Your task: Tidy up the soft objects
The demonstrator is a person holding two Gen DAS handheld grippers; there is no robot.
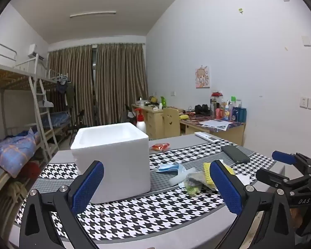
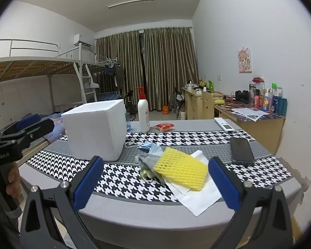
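Note:
A white foam box (image 1: pixel 114 155) (image 2: pixel 95 128) stands open-topped on the houndstooth tablecloth. To its right lies a pile of soft things: a yellow foam net sleeve (image 2: pixel 181 171) (image 1: pixel 209 173), a blue face mask (image 2: pixel 150 147) (image 1: pixel 171 168), a grey-green crumpled bag (image 2: pixel 147 162) (image 1: pixel 193 183) and a white tissue (image 2: pixel 201 199). My left gripper (image 1: pixel 156 186) is open and empty, in front of the box. My right gripper (image 2: pixel 155 183) is open and empty, just short of the pile. Each gripper shows in the other's view.
A black phone (image 2: pixel 241 150) and a white remote (image 2: pixel 224 124) lie at the right of the table (image 2: pixel 134 213). A pump bottle (image 2: pixel 143 112) and a red snack packet (image 2: pixel 164 126) are behind the box. A bunk bed (image 1: pixel 14 108) is left, desks (image 2: pixel 248 120) right.

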